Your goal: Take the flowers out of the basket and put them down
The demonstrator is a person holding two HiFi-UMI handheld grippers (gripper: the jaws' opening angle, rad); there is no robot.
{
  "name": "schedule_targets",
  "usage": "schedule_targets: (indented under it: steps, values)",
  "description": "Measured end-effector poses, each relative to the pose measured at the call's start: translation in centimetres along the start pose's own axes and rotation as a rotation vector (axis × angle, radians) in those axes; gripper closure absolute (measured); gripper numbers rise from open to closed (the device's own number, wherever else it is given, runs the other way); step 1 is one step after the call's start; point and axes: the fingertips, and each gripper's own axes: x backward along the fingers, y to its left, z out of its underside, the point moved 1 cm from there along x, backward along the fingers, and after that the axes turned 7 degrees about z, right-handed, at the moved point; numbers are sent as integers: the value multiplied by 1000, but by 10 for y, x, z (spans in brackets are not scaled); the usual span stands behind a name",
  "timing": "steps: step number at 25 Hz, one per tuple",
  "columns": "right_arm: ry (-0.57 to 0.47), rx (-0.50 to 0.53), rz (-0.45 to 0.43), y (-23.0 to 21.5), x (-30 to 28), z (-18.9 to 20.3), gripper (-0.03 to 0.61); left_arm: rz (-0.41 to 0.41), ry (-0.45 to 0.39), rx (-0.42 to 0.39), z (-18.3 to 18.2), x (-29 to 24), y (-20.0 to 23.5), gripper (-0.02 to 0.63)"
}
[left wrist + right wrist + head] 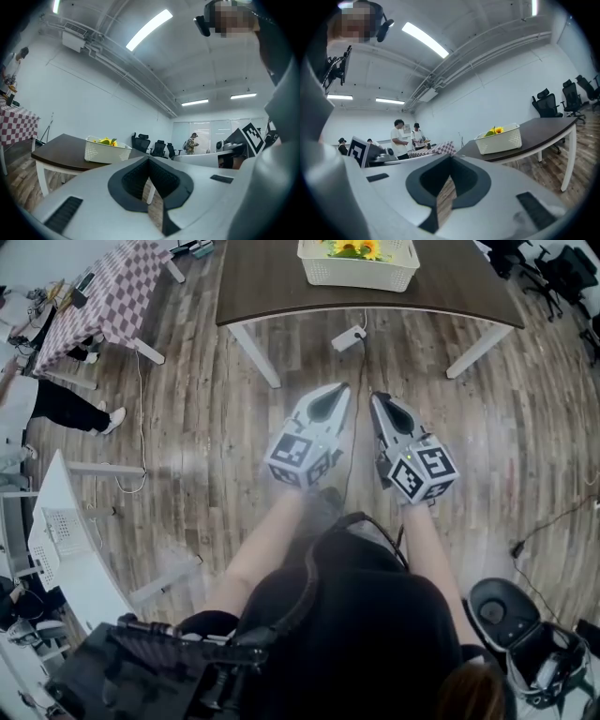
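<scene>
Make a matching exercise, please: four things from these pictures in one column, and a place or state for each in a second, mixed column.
Column one:
1 basket
2 flowers
3 left hand-held gripper
4 checked cloth

Column two:
a inside the basket
b shut and empty
c on the dark table
d at the head view's upper left

Pairs: 1-c, 2-a, 3-b, 4-d

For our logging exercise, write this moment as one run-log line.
left claw: shut, empty | right claw: shut, empty | sunflowers: in white basket on brown table | both: short of table
</scene>
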Motion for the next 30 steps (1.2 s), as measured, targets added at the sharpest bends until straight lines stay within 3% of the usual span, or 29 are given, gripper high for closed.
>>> schedule_targets:
  steps: [15,30]
  values:
    - [-23,-24,3,-31,-114,-22,575,21,-6,1,-15,-60,100,612]
    - [2,-38,-5,-41,-141,-15,575,7,-2,41,-9,-73,128,612]
